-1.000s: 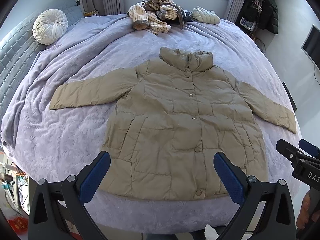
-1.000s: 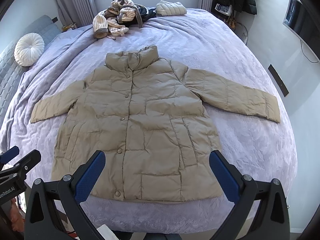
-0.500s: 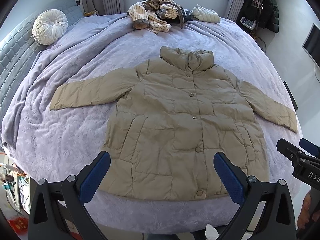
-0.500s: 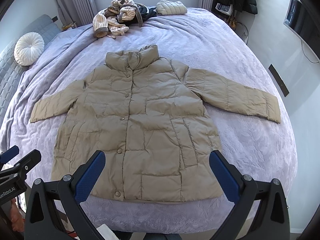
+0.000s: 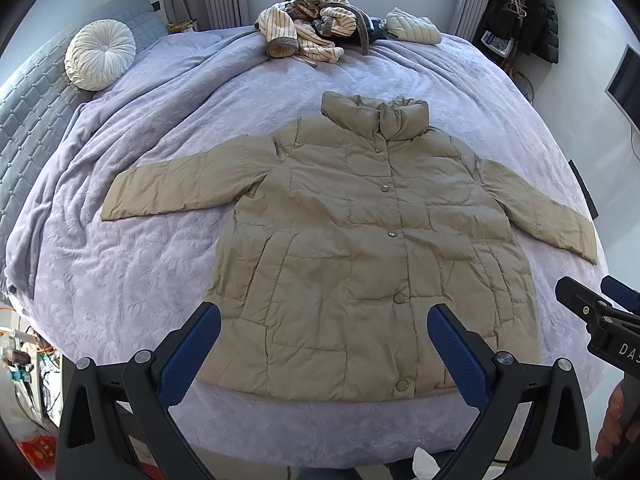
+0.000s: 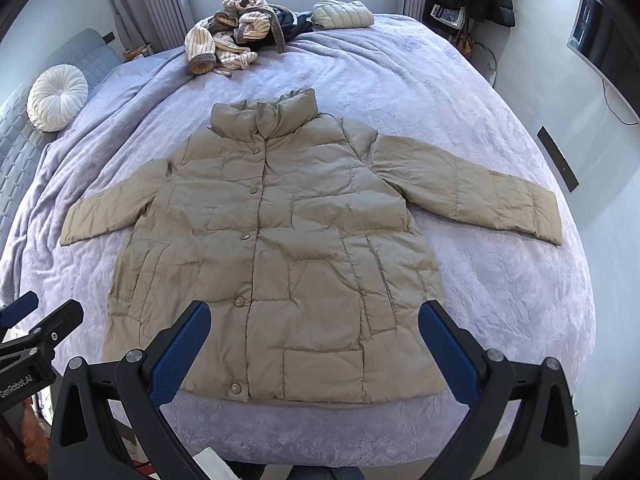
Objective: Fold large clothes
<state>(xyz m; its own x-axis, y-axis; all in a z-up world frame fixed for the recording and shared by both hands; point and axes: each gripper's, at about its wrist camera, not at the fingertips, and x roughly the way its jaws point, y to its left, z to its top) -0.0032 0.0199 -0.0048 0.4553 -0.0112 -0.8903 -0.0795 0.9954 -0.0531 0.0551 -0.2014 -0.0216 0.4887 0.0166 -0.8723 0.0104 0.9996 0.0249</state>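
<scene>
Your left gripper (image 5: 324, 340) hangs over the foot of the bed (image 5: 120, 280) with its blue pads spread wide and nothing between them; your right gripper (image 6: 314, 338) is the same, wide apart and empty. Neither touches the padded jacket (image 5: 360, 240), which lies flat and face up in the middle of the bed, snaps fastened, collar toward the window, hem nearest you, both sleeves stretched out sideways.

From the left wrist camera, the right gripper's black body at the lower right edge bears white letters "DAS", cut off by the frame. From the right wrist camera, the left gripper's body at the lower left edge reads "GenRobot.AI".

Beyond the jacket's collar, at the far end of the bed, sits a heap of striped clothes (image 6: 228, 44), with a folded pale quilted garment (image 6: 342, 14) just to its right. A round white cushion (image 5: 100, 54) rests at the bed's far left, against the grey quilted headboard (image 5: 24, 120).
</scene>
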